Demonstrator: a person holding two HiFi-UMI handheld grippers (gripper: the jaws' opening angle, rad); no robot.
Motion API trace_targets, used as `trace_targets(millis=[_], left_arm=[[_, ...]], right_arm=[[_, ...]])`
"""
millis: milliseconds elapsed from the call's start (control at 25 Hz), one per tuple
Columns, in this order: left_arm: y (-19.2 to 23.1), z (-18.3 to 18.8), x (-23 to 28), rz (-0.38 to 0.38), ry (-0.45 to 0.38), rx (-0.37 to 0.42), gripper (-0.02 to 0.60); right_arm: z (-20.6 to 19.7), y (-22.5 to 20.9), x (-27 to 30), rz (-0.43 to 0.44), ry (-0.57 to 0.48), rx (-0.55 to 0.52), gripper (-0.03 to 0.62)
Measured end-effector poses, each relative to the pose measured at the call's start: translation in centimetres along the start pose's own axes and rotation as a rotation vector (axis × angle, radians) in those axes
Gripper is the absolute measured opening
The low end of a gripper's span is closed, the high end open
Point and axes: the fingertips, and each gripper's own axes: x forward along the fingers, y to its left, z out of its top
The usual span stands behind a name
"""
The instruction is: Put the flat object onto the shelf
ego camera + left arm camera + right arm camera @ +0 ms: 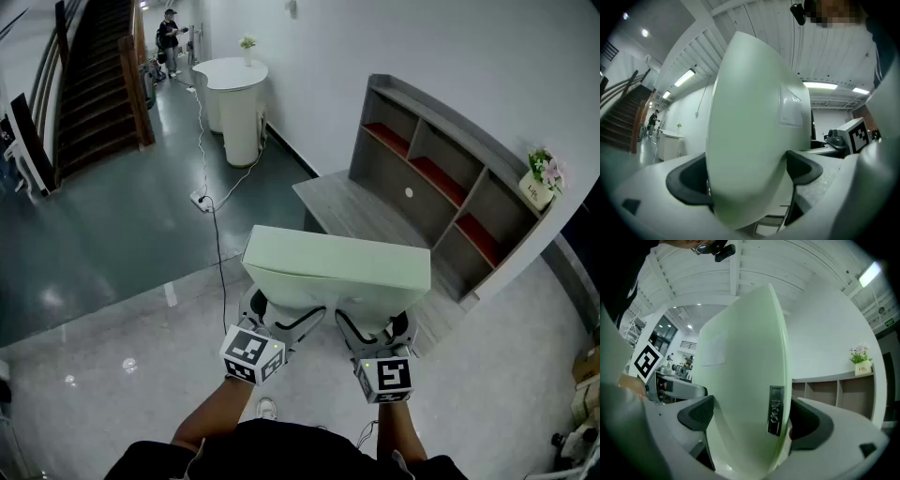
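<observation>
The flat object (337, 267) is a pale green slab-like case, held level in the air in front of me. My left gripper (284, 314) is shut on its near left part and my right gripper (375, 323) on its near right part. In the left gripper view the slab (754, 131) fills the gap of that gripper (750, 183), both dark pads against it. In the right gripper view the slab (745, 380), with a small dark badge on its edge, sits between that gripper's (750, 420) pads. The grey shelf (441, 178) with red-floored compartments stands beyond, to the right.
A low grey platform (352, 206) lies before the shelf. A small flower pot (539, 183) stands on the shelf's top. A white round counter (234, 94), a floor cable with a power strip (202, 199), a staircase (94, 75) and a distant person (169, 37) are at the left and back.
</observation>
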Motion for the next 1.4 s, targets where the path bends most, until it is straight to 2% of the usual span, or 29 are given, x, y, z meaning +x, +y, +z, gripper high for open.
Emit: trace_targets(millis=[200, 440, 880, 1160, 1400], left_arm=[[1.2, 0.3, -0.2, -0.004, -0.003, 0.004, 0.512], [2.8, 0.4, -0.1, -0.019, 0.001, 0.004, 0.512], [4.9, 0.0, -0.2, -0.089, 0.009, 0.009, 0.512], [5.7, 0.0, 1.7, -0.118, 0.012, 0.004, 0.512], [6.6, -0.1, 5.2, -0.118, 0.018, 0.012, 0.512]], right_arm=[[2.0, 0.8, 1.1, -0.006, -0.056, 0.006, 0.483], [1.5, 1.3, 2.4, -0.03, -0.051, -0.012, 0.483], [1.5, 3.0, 3.6, -0.104, -0.018, 0.075, 0.5], [1.0, 1.9, 4.8, -0.137, -0.003, 0.08, 0.5], [-0.5, -0.9, 7.2, -0.146, 0.013, 0.114, 0.5]])
